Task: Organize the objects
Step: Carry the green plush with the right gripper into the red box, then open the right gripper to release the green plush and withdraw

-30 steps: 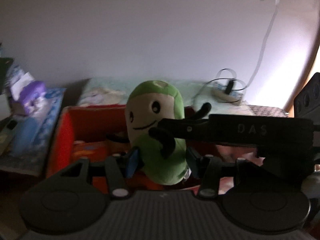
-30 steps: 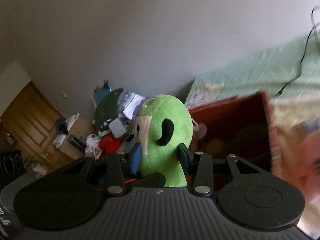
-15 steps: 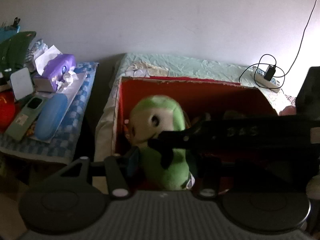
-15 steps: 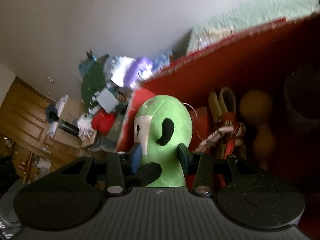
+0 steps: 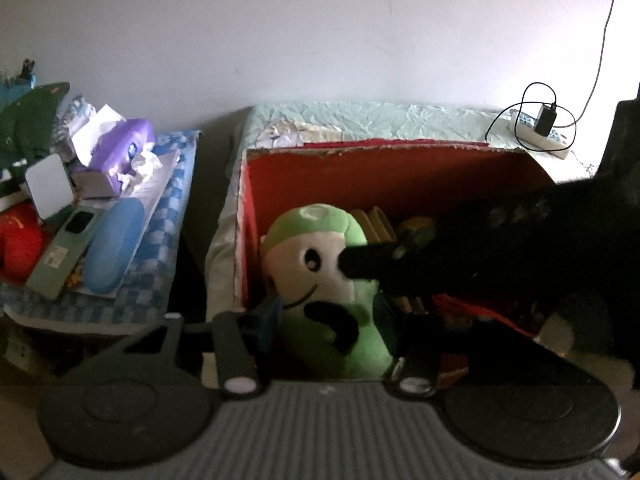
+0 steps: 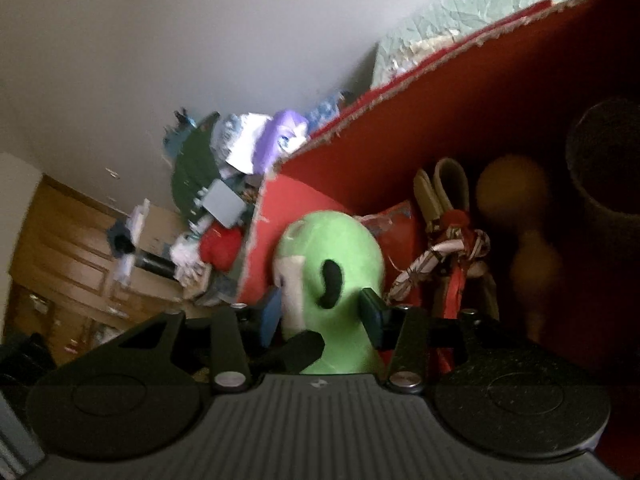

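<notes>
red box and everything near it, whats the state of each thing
red box: open-topped, part filled
green plush: upright, inside the box's left end
left gripper: jaws shut on the plush
right gripper: jaws shut on the plush
charger: plugged into the power strip

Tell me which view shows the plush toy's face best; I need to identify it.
The left wrist view: the green plush toy faces that camera, showing an eye and smile, though a black bar covers part. The right wrist view shows the toy side-on, only one black arm.
</notes>
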`<state>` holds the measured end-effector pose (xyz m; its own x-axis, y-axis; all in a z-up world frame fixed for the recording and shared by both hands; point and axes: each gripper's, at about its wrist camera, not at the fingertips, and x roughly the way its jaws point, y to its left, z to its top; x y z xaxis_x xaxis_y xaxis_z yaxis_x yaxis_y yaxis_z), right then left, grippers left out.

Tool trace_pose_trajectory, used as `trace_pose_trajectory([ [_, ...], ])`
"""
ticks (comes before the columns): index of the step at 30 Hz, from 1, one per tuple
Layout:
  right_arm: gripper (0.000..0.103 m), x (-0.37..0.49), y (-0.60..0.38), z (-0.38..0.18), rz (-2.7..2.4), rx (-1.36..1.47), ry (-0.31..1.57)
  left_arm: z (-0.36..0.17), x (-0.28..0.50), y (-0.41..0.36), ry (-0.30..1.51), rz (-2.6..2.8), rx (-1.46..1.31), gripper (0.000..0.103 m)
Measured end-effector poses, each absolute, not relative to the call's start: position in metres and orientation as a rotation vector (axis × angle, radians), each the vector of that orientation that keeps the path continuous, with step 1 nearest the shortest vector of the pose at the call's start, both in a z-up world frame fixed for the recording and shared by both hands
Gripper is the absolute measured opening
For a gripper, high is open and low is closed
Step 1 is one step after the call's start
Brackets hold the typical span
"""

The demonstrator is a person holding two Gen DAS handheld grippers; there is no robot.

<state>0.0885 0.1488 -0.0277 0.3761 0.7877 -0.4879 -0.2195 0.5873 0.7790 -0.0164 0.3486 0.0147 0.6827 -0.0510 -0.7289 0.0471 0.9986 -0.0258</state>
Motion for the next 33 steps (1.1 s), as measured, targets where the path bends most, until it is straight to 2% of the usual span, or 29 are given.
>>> trace_pose_trajectory([
  [4, 0.028, 0.086, 0.145, -0.022, 0.694, 0.666, 0.958, 0.019, -0.021, 0.345, 0.795, -0.014, 0.026, 0.054],
  [10, 0.018, 0.088, 0.163, -0.034, 0.696, 0.654, 1.010, 0.019, -0.020, 0.349, 0.803, 0.005, 0.013, 0.053],
  [19, 0.020, 0.090, 0.158, -0.033, 0.703, 0.692, 1.019, 0.020, -0.020, 0.347, 0.809, 0.011, 0.001, 0.055],
  [25, 0.029, 0.078, 0.146, -0.014, 0.666, 0.608, 0.925, 0.027, -0.023, 0.339, 0.792, 0.009, 0.021, 0.062],
  [33, 0.031, 0.055, 0.132, -0.009, 0.499, 0.445, 0.817, 0.029, -0.012, 0.321, 0.855, 0.039, 0.034, 0.065],
])
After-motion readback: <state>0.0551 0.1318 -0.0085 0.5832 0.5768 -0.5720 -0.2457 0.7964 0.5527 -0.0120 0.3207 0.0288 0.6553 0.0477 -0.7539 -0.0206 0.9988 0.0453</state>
